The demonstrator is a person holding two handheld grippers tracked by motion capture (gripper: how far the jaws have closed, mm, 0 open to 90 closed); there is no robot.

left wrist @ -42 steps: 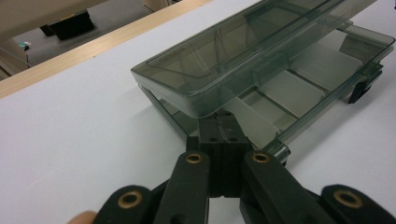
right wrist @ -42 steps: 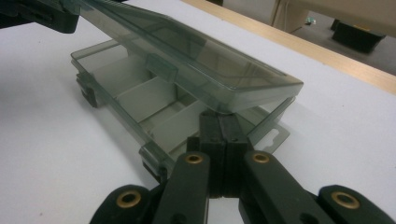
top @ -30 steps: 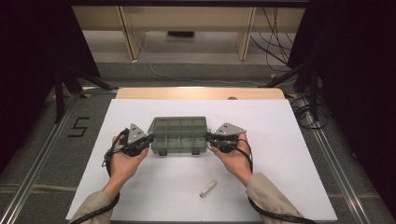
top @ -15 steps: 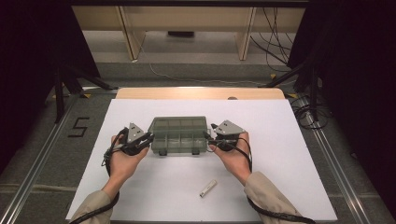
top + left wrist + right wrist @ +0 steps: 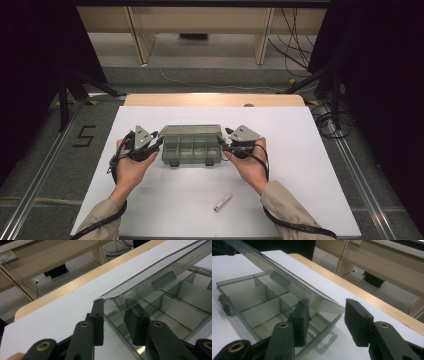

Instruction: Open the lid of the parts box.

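A smoke-grey clear compartment box (image 5: pixel 190 152) lies on the white table, its lid (image 5: pixel 190 130) lifted part way. My left gripper (image 5: pixel 159 142) is at the box's left end. In the left gripper view its jaws (image 5: pixel 117 323) have just been opening; they straddle the box's end wall and the lid's corner (image 5: pixel 107 298) with slack. My right gripper (image 5: pixel 222 142) is at the right end. Its jaws (image 5: pixel 329 320) have also just opened, one pad inside the box (image 5: pixel 249 297) under the lid (image 5: pixel 287 277), the other outside, neither pressing.
A small silver cylinder (image 5: pixel 223 201) lies on the white tabletop (image 5: pixel 310 175) in front of the box, between my forearms. A wooden strip (image 5: pixel 215 100) borders the far edge. Beyond it are desk legs, cables and dark floor.
Both hands have kept their places at the box's two ends. The jaws of both grippers stand a little wider apart than before. The box has not shifted.
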